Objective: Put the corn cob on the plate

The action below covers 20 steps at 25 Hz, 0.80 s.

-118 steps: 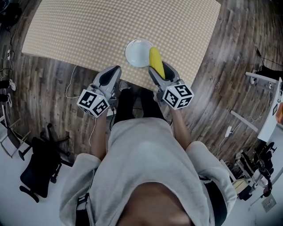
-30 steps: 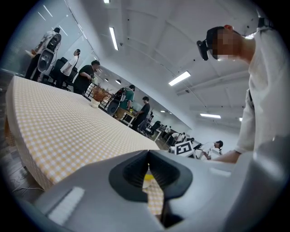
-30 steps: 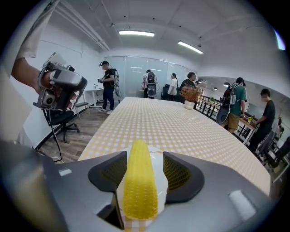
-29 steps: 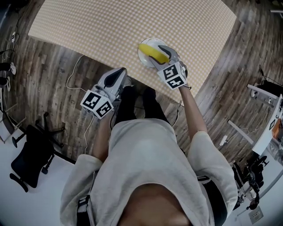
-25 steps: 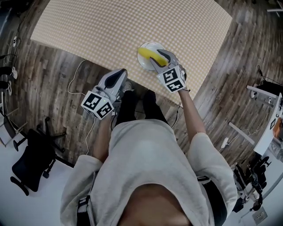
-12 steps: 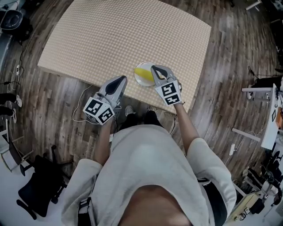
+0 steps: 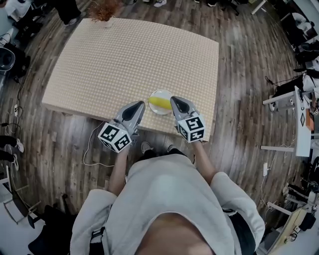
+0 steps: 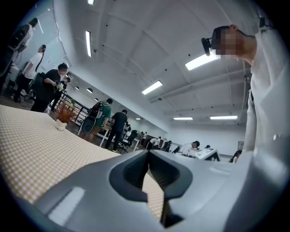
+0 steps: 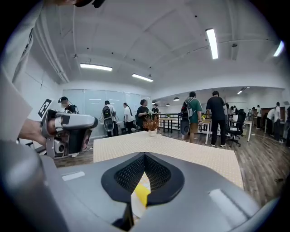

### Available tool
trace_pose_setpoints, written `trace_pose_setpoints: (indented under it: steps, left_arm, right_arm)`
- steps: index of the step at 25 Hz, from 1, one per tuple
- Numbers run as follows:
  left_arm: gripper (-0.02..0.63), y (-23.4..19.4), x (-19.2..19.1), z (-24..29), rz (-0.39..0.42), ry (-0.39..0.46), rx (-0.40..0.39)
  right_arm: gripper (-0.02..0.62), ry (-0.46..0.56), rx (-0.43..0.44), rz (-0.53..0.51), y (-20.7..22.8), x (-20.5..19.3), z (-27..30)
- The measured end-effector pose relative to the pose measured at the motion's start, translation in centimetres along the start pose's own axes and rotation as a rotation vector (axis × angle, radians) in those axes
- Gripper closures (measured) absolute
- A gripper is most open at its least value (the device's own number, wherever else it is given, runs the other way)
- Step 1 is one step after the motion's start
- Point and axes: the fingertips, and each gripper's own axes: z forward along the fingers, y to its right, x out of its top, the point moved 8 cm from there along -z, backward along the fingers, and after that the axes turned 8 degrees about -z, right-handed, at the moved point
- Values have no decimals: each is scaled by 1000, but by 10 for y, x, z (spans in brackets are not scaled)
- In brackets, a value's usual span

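Note:
The yellow corn cob [image 7: 158,102] lies on the small white plate [image 7: 163,93] near the front edge of the checked table [image 7: 129,55]. My right gripper [image 7: 174,99] hangs above the plate's right side, shut and empty. In the right gripper view its jaws [image 9: 145,155] meet, and a strip of corn cob [image 9: 141,195] shows far below through the slit. My left gripper [image 7: 139,103] is left of the plate, off the table, pointing level. In the left gripper view its jaws [image 8: 148,152] meet with nothing between them.
A potted plant [image 7: 104,9] stands at the table's far edge. Several people stand beyond the table [image 9: 195,113]. Cables lie on the wooden floor [image 7: 92,149], with desks and stands at the right [image 7: 299,114]. My left gripper shows in the right gripper view [image 9: 68,131].
The right gripper set the corn cob on the plate, let go, shut and lifted away. Both grippers have risen, and the table looks smaller and farther below.

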Motion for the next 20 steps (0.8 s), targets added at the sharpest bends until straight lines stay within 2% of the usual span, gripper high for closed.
trace_pose_setpoints:
  steps: [4,9,20]
  left_arm:
    - [597,7,-1,2,12,12,1]
    - [597,21,-8,-2,20,18,30]
    - [597,103,-53,-8,51,0,85]
  right_arm:
    - [597,37,18,43,-1,2,-9]
    - [597,54,53,44,-2,-1,-19]
    - [597,106,106,66,0,-26,-96]
